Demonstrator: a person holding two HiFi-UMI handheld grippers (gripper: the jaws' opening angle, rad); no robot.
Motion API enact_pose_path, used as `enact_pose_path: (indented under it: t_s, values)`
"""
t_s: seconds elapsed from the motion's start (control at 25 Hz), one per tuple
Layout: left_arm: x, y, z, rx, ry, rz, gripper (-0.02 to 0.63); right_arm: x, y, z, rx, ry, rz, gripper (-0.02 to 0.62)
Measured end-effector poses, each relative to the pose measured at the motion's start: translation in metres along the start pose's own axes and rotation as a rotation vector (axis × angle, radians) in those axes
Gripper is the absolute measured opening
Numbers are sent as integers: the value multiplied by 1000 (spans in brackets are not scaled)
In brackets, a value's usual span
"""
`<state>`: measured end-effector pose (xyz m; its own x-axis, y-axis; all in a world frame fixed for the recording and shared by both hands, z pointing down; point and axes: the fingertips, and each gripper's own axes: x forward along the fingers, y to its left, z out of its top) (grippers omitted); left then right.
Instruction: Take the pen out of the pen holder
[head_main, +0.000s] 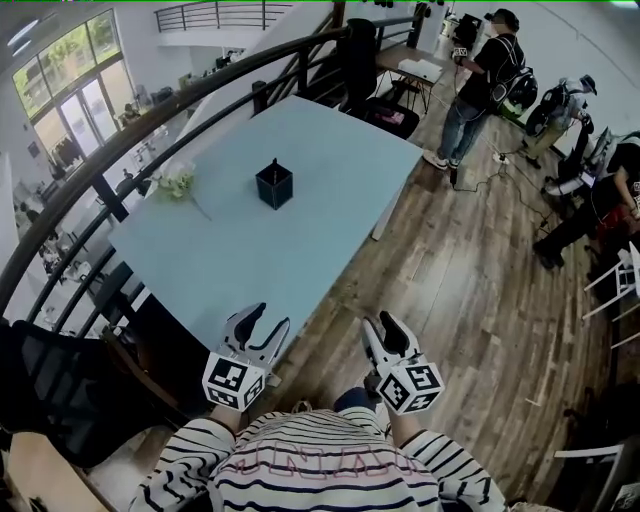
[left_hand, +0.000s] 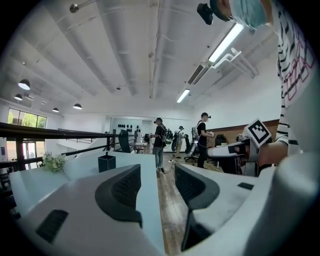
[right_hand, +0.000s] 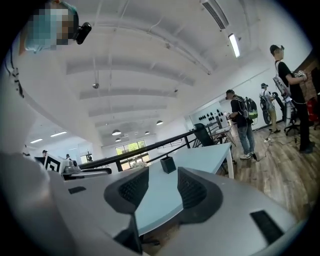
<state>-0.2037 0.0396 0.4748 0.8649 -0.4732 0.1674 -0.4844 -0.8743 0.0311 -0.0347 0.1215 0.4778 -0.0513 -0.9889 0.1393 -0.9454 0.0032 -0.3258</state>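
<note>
Pen holder (head_main: 274, 184), upright on desk (head_main: 320, 150), pen (head_main: 274, 162) barely topping it; my left gripper (head_main: 270, 318) and right gripper (head_main: 380, 322), fingers spread and empty, well short of holder, so I should approach from above, pinch pen, lift straight.

Layout: the pen holder (head_main: 273, 184) sits about mid-table (head_main: 300, 260), slightly toward the far edge, with the pen (head_main: 274, 162) standing in it. The flowers (head_main: 178, 184) lie left of it, near the left edge. The railing (head_main: 150, 130) runs along just outside that edge. The left gripper (head_main: 270, 318) is over the near corner. The right gripper (head_main: 380, 320) is beside it, off the table and over the floor (head_main: 470, 300). Both are well apart from the holder. A standing person (head_main: 480, 85) is beyond the far right corner.
</note>
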Motion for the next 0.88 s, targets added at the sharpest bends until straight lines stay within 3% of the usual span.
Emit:
enact_pose_path:
  t_s: [0.2,0.48,0.88]
  values:
    - [27,9,-8,-35,31,32,192,25,-26,5,10,38,18,173]
    - [75,32,7,-46,19,145,191,74,-68,30,-6,64,102,173]
    - [141,28,16,-72,-1,333,191,133,-138,56,-33,125,267,173]
